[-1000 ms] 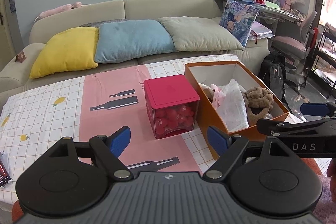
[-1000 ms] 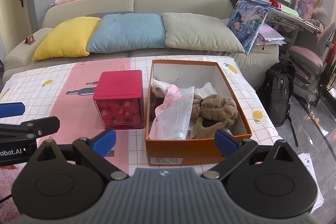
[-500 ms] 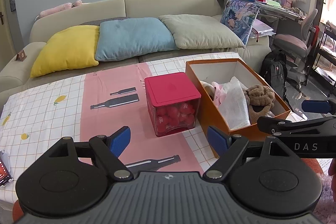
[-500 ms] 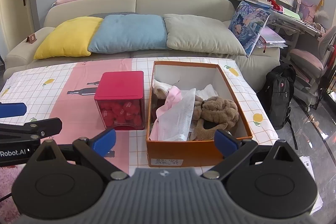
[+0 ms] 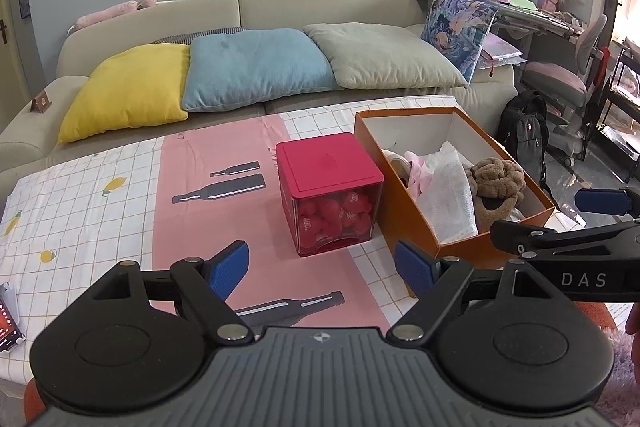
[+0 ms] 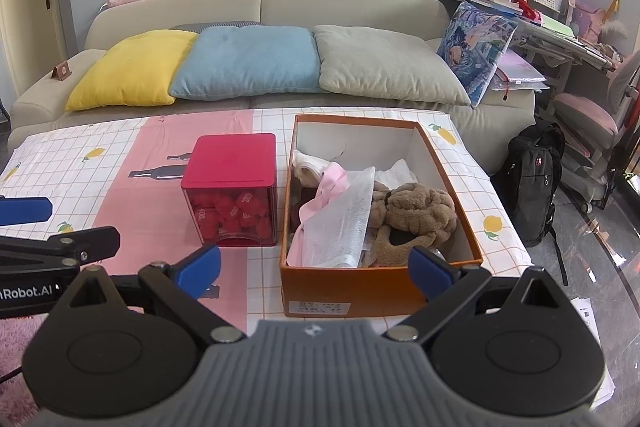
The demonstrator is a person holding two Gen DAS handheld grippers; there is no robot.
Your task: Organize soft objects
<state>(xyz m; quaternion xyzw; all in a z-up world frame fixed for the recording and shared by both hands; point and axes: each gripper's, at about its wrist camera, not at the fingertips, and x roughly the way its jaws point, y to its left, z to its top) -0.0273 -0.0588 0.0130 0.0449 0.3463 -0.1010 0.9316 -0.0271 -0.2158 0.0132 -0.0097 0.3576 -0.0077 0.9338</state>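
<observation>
Soft objects, a brown plush piece (image 6: 416, 215), pink cloth (image 6: 328, 187) and a white mesh bag (image 6: 340, 223), lie heaped inside the open orange box (image 6: 360, 291) on the tablecloth (image 6: 132, 195). Just beside it, to its left, stands a red-lidded cube (image 6: 232, 187) full of red puffs. Over the last second both cameras have drawn back and up a little; the box and cube sit slightly farther off, and nothing on the table has shifted. The left gripper (image 5: 322, 267) and right gripper (image 6: 316, 267) hang short of the table edge, each with its 2 blue fingers spread wide and nothing between them. To me that reads either as a pause ahead of reaching into the heap or as a retreat with everything already boxed; I cannot say which.
</observation>
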